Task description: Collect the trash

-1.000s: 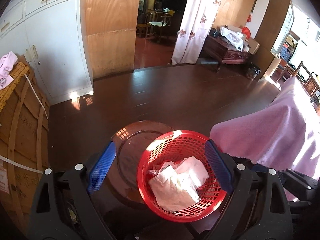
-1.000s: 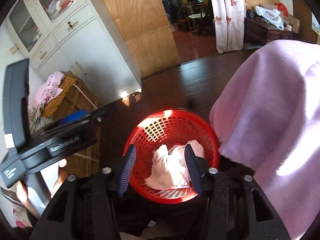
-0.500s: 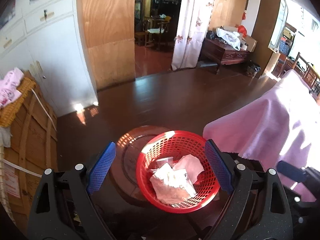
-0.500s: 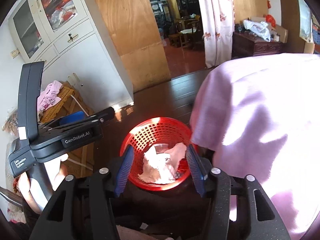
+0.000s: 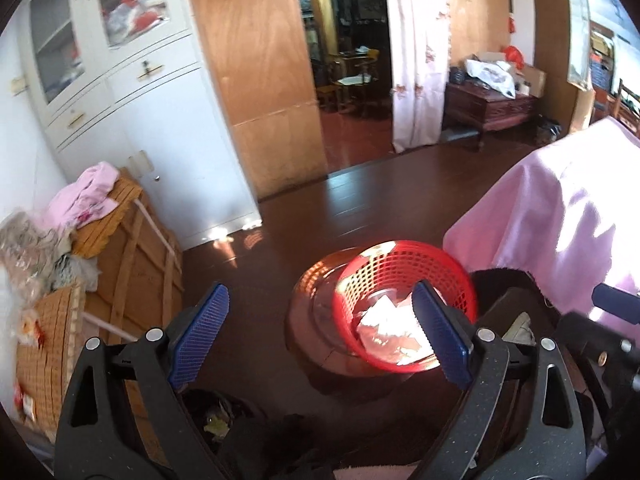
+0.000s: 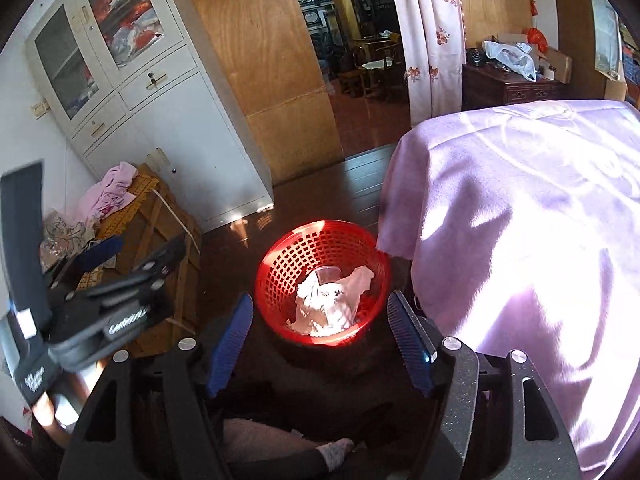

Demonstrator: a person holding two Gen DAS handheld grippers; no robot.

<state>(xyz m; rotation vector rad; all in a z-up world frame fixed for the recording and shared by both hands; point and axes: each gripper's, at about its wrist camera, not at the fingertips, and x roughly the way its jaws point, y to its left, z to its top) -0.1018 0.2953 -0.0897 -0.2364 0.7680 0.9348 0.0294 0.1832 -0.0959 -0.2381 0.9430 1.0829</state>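
Observation:
A red mesh basket (image 5: 404, 268) (image 6: 288, 268) stands on a round dark stool (image 5: 312, 320). Crumpled white paper (image 6: 330, 306) (image 5: 386, 318) and a clear plastic cup (image 6: 329, 273) lie inside it. My left gripper (image 5: 320, 332) is open and empty, raised above and back from the basket; its right finger overlaps the basket in view. My right gripper (image 6: 320, 344) is open and empty, held above the basket's near side. The left gripper's body (image 6: 92, 304) shows at the left of the right wrist view.
A table draped in pink cloth (image 6: 520, 220) (image 5: 560, 216) stands right of the basket. Wooden crates with clothes (image 5: 112, 240) sit at the left by a white cabinet (image 5: 132, 112). Dark wooden floor (image 5: 360, 200) runs to an open doorway.
Both grippers have lifted up and back from the basket, which now looks smaller and lower. The right gripper's jaws have opened wider. The trash stays in the basket.

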